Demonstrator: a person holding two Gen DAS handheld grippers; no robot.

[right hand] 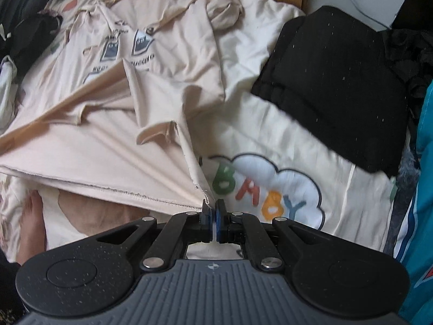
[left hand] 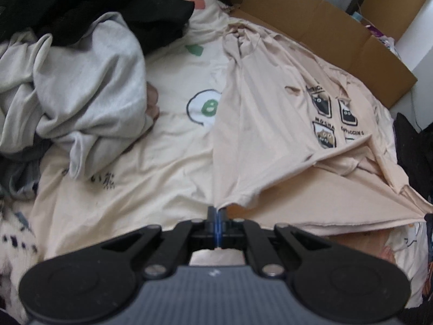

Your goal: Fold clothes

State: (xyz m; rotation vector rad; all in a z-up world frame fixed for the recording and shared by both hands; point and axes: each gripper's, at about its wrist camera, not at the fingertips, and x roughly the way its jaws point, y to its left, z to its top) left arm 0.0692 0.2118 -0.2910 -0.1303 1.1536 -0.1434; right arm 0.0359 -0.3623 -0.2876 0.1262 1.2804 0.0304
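Note:
A beige T-shirt with dark cartoon prints lies on a cream bedsheet. Its near hem is lifted off the bed and stretched taut. My left gripper is shut on the hem's left corner. In the right wrist view the same T-shirt spreads away to the left, and my right gripper is shut on its right hem corner. The raw-edged hem sags between the two grips, and a sleeve is bunched on top of the shirt's body.
A heap of grey and black clothes lies at the left. A cardboard box borders the bed's far side. A folded black garment rests at the right. A person's bare foot shows under the lifted hem.

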